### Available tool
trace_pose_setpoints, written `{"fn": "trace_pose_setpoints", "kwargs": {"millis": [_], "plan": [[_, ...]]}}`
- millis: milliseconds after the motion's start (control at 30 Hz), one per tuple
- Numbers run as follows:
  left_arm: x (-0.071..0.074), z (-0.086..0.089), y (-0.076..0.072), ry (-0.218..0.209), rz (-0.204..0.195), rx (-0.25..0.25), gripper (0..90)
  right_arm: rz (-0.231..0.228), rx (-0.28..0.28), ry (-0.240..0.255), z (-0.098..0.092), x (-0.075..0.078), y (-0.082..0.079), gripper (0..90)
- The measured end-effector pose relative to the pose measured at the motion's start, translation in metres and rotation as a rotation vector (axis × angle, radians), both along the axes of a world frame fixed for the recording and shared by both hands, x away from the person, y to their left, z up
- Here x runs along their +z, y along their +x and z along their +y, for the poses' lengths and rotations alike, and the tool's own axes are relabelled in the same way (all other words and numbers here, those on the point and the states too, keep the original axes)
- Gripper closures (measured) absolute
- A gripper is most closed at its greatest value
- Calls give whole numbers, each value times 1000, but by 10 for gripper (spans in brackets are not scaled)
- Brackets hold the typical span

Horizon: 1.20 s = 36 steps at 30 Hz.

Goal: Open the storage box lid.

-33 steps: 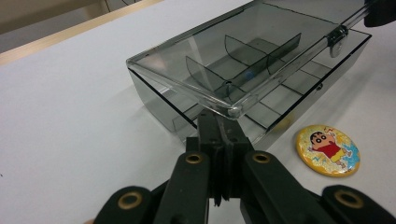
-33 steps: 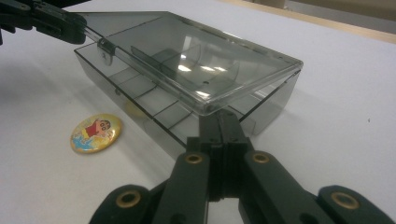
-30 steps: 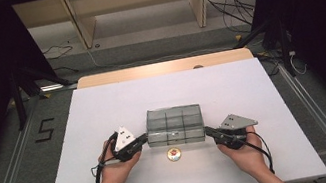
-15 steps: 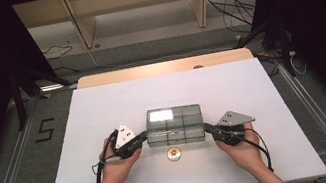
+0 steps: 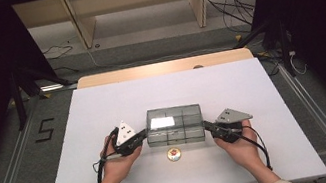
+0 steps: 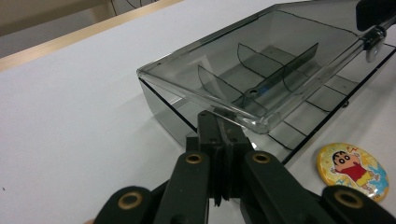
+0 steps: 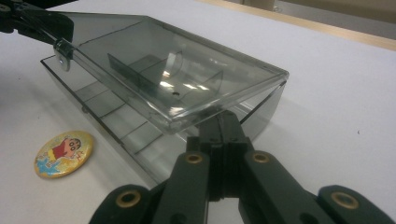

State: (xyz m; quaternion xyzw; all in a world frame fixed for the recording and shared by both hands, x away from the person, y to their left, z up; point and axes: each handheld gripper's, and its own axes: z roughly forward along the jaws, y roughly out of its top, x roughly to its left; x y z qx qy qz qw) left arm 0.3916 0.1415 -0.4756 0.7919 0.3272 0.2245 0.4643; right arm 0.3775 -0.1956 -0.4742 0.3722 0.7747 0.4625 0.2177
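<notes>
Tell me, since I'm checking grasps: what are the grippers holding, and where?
Both grip the clear box's lid at its raised front edge: left gripper at one corner, right gripper at the other.

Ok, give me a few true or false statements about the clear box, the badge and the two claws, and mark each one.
1. The lid of the smoky transparent plastic divider box is lifted at the front edge. True.
2. The round yellow cartoon badge lies inside the box. False: it rests on the white table in front of the box.
3. The left claw is shut on the lid's edge. True.
4. The right claw hangs open, away from the box. False: it is shut on the lid's other corner.
5. The box compartments look empty. True.
</notes>
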Motion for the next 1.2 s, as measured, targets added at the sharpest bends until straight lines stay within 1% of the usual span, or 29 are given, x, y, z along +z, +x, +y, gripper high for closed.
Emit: {"fn": "trace_pose_setpoints", "kwargs": {"millis": [367, 600, 733, 833, 900, 1033, 1100, 1200], "plan": [[0, -1, 6, 1, -3, 10, 895, 3, -12, -2, 0, -1, 5, 900], [0, -1, 9, -9, -4, 15, 895, -3, -16, -14, 2, 0, 9, 900], [0, 0, 10, -15, -4, 17, 894, -4, -18, -13, 3, 0, 11, 900], [1, 0, 12, -8, -5, 15, 895, -3, -20, -14, 3, 1, 12, 900], [1, -1, 13, -14, -6, 19, 895, -4, -21, -13, 3, 1, 13, 900], [2, -1, 15, -12, -6, 17, 895, -6, -25, -10, 4, 2, 14, 900], [2, -2, 15, -20, -7, 23, 895, -6, -25, -10, 4, 2, 15, 900], [3, -2, 17, -15, -7, 21, 894, -6, -27, -12, 4, 2, 16, 900]]}}
